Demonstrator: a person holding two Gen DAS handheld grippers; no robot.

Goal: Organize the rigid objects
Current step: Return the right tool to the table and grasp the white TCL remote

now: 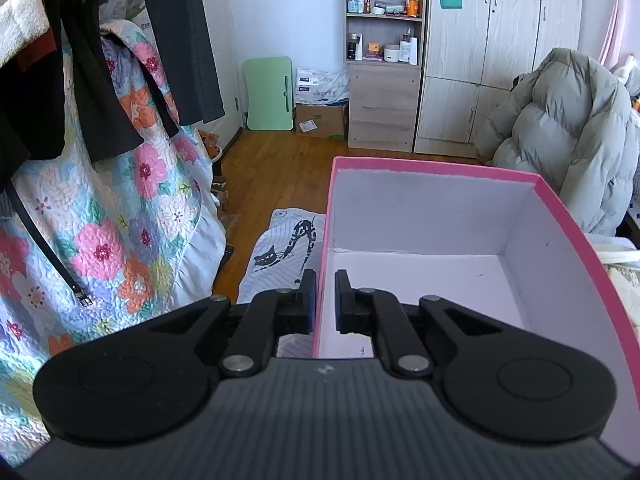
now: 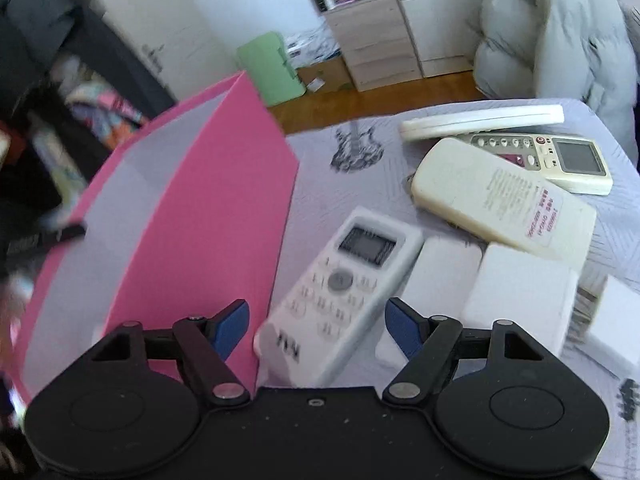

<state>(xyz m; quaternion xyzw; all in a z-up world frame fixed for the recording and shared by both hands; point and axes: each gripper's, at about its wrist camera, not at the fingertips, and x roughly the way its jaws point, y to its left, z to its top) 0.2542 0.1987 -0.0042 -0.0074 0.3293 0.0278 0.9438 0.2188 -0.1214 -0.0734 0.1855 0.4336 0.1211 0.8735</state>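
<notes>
Patterned bedspread under pink box, remotes

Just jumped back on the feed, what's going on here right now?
The left tongs are clamped on the side wall of the pink box, holding it; the visible part of its inside is bare. The right tongs are open, fingers either side of the near end of a white remote lying on the bedspread beside the box. Two more remotes and some white blocks lie further right.

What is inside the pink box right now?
Nothing shows inside the pink box: the left wrist view has bare white floor and walls. The left gripper straddles its near wall, and the gripper body hides the nearest strip of floor.
</notes>
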